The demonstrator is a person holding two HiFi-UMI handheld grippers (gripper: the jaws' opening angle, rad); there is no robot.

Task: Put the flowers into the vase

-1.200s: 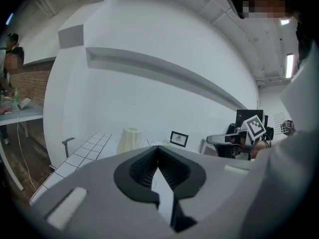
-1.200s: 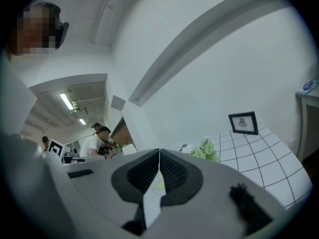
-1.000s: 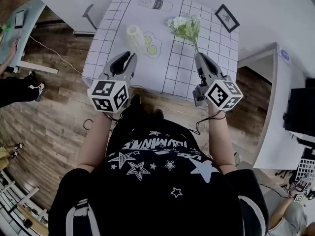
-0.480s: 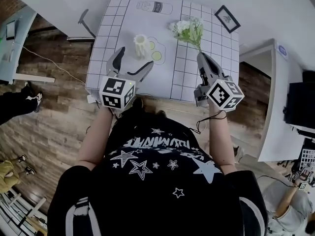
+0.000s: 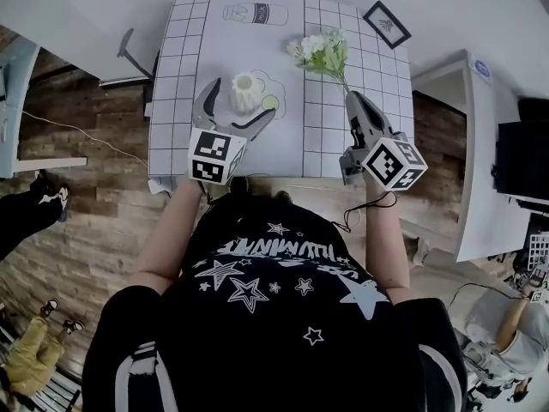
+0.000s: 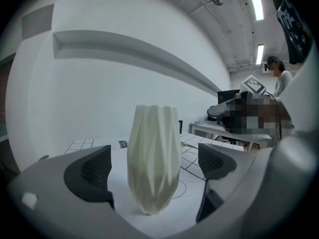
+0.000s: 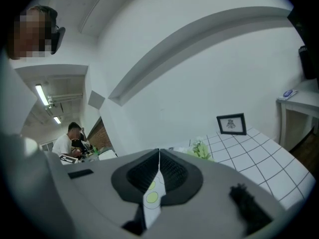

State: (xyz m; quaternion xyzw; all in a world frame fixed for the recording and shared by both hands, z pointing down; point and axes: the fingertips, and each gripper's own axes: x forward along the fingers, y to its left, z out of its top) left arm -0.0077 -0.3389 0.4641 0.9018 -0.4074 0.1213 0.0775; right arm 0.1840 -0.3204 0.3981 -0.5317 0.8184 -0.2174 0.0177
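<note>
Bracing the vase looks like the step in hand. In the head view the left gripper straddles it on the table, while the right gripper holds the flowers off to the vase's right. The left gripper view shows jaws that have just been opening wide, with the vase between the pads but untouched; next they need to close gently. The right gripper view shows jaws clenched, seemingly on the stem.

I am seeing even, bright indoor light; ceiling strip lights are glaring overhead, shadows are lying faint on the table, and corners are darkening and bending.
</note>
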